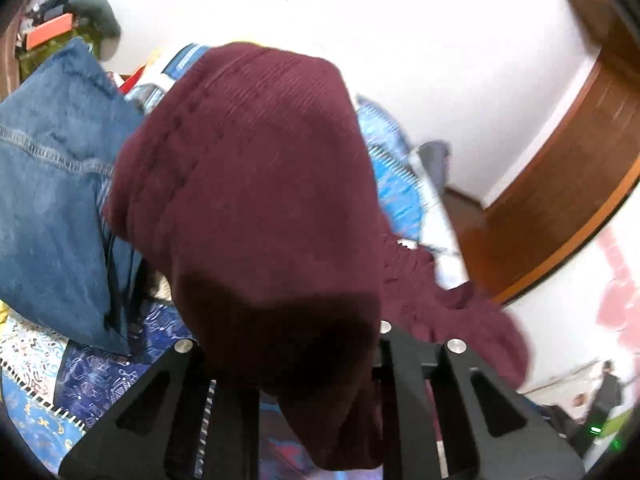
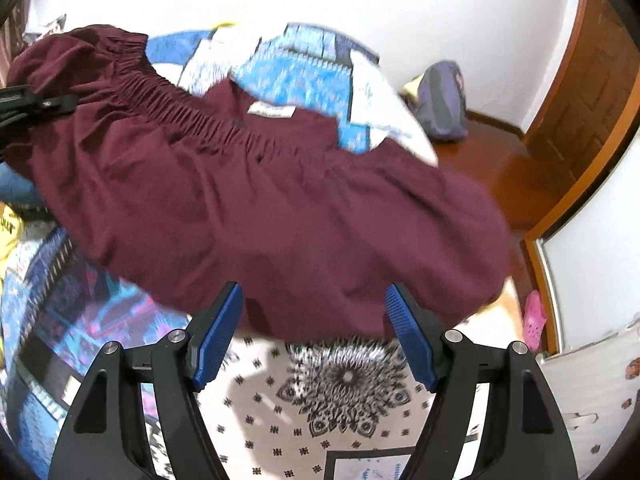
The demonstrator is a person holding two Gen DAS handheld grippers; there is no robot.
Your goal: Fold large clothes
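Nearest in the right wrist view, the right gripper (image 2: 314,332) stands wide open. Its two blue pads (image 2: 218,336) hold nothing. The lower edge of the maroon garment (image 2: 256,200) hangs just in front of them and between their tips, but the pads do not press on it. Under this gripper lies a white cloth with black flower pattern (image 2: 320,408).

In the left wrist view, the left gripper (image 1: 296,392) is closed on the maroon garment (image 1: 256,184). The cloth drapes over its fingers and hides the tips, so the pads cannot be seen. The garment is lifted above the bed and fills the middle of this view.

The elastic waistband (image 2: 192,112) runs across the garment, with a white label (image 2: 272,110) just behind it. At the far left of the right wrist view, the left gripper (image 2: 28,104) holds the garment's corner.

Beside the garment, on the left, lie blue jeans (image 1: 52,184). Below is the patterned blue bedsheet (image 1: 100,380). Farther away are the wooden floor (image 2: 492,168), a grey bag (image 2: 444,100), a wooden door (image 2: 592,92) and the white wall (image 1: 440,40).
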